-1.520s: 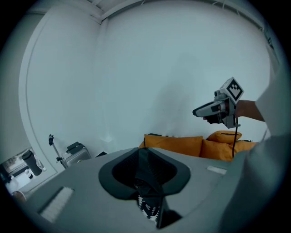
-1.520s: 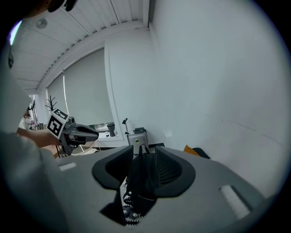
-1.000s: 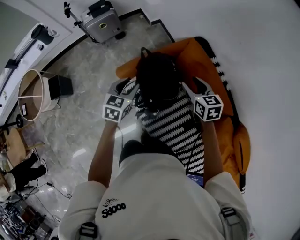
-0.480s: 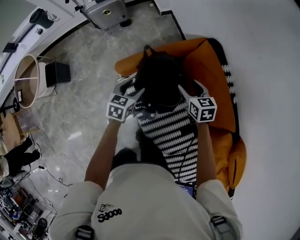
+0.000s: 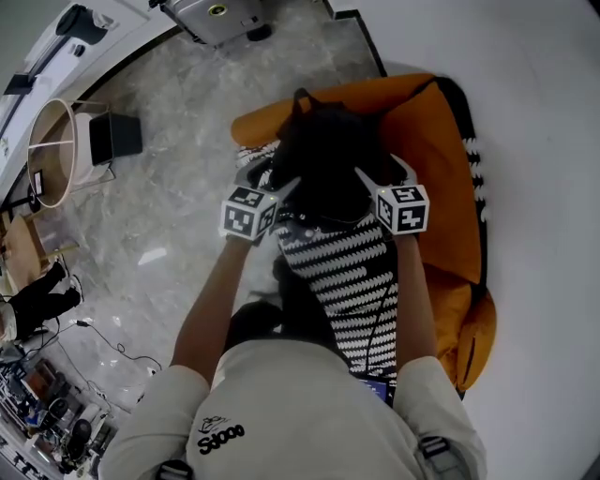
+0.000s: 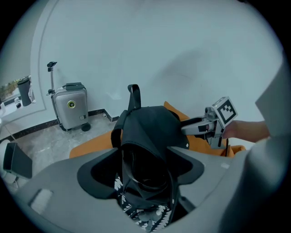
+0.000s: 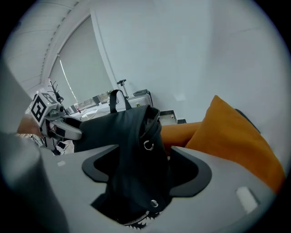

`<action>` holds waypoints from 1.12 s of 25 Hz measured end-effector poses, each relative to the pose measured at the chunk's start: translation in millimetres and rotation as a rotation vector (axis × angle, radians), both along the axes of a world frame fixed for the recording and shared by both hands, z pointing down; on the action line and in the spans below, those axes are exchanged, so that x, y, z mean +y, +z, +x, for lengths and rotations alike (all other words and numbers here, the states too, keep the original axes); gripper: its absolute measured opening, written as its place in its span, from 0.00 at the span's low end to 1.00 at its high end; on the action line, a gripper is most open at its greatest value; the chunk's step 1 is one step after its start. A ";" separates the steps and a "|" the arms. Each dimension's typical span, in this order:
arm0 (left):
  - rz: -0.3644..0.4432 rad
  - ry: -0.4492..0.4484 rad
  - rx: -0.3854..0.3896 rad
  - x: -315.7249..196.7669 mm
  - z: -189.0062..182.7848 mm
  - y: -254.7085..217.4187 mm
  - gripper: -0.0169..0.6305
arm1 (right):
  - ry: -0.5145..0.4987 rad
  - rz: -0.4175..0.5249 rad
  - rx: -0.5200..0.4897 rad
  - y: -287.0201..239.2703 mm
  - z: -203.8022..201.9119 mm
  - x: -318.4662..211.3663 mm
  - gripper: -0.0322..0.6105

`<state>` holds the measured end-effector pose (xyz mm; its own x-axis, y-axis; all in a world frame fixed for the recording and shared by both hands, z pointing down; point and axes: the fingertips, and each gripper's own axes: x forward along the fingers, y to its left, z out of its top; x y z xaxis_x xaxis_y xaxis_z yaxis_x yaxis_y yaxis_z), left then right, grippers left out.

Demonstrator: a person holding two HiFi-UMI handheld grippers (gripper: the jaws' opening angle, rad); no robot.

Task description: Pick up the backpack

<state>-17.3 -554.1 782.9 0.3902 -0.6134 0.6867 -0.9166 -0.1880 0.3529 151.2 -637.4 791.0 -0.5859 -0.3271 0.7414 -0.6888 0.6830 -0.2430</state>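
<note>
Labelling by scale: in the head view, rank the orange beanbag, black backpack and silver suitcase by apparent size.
Largest: orange beanbag.
Then: black backpack.
Smallest: silver suitcase, though farther off and cut by the frame edge.

The left gripper (image 6: pixel 145 157) has its jaws wide apart, they have just been opening, and the black backpack (image 6: pixel 148 125) stands upright between them, carry loop on top. Left of the backpack, a grey suitcase (image 6: pixel 70 105) stands against the wall. Orange cushion (image 6: pixel 93 144) shows beneath the backpack. The right gripper (image 6: pixel 196 127) sits close at the backpack's right side.
</note>
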 end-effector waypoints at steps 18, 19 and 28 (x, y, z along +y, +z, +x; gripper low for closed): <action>-0.028 -0.058 -0.043 2.2 -3.1 27.7 0.39 | -0.039 0.047 0.072 26.2 -8.4 5.6 0.34; -0.023 -0.055 -0.046 4.6 -0.1 27.4 0.38 | -0.051 0.059 0.082 25.1 -7.5 10.4 0.30; -0.005 -0.051 -0.024 31.2 20.4 23.0 0.19 | -0.086 0.056 0.112 20.2 -4.9 57.8 0.12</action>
